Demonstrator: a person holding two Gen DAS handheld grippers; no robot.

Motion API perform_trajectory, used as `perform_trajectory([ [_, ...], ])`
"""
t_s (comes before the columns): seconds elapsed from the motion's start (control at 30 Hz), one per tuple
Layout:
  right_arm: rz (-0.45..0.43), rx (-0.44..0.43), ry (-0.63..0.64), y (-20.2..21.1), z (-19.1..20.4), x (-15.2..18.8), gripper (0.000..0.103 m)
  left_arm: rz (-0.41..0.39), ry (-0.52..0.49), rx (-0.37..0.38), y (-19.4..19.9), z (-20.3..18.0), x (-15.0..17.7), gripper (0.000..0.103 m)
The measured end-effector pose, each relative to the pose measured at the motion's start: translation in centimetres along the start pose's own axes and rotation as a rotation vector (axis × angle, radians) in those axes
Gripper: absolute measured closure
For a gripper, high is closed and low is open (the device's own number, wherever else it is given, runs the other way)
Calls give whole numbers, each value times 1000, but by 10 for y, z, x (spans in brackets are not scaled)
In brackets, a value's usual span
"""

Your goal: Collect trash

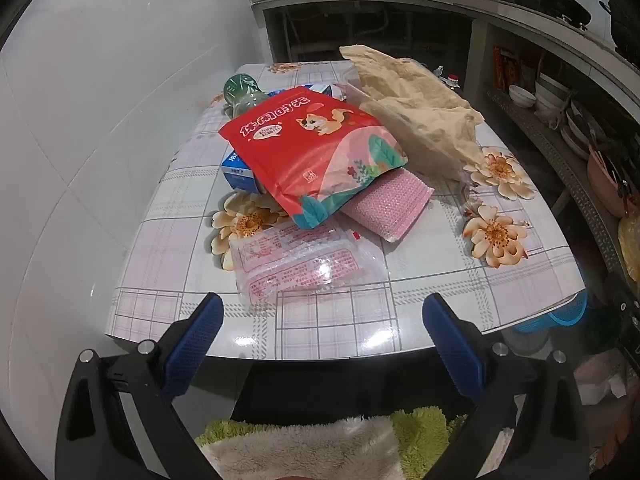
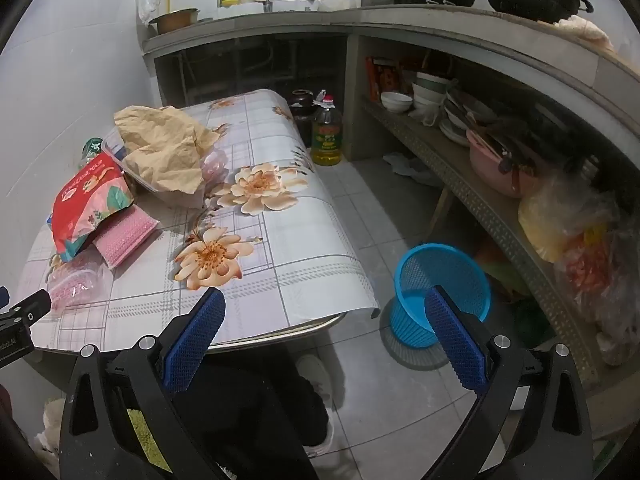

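Overlapping red snack bag [image 1: 316,152]; crumpled paper [image 1: 416,100]

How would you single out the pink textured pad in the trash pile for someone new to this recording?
Start at the floral-patterned table and find the large red snack bag on the heap. The pink dimpled pad pokes out from under its lower right edge. It alone is plain pink, unlike the clear printed wrapper nearer the camera.

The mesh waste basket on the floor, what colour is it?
Bright blue mesh waste basket; right wrist view.
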State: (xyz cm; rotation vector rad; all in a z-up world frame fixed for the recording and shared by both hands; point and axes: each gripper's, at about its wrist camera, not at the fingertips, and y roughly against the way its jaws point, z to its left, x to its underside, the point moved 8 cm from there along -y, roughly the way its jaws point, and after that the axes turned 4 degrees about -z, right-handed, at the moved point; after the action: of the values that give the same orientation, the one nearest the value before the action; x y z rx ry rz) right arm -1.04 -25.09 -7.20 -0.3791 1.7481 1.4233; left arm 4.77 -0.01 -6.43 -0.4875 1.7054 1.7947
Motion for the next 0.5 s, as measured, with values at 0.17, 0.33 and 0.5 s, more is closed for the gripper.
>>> perform_trajectory([
  [0.17, -2, -1, -1, 2, 0, -1, 8, -2, 2, 4, 0, 0, 0, 5],
  [0.33, -4, 0, 1, 3, 1, -1, 8, -5, 1, 9, 1, -1, -1, 5],
  [0.5, -6, 0, 1, 2, 1, -1, 8, -6, -5, 18, 2, -7, -4, 5],
])
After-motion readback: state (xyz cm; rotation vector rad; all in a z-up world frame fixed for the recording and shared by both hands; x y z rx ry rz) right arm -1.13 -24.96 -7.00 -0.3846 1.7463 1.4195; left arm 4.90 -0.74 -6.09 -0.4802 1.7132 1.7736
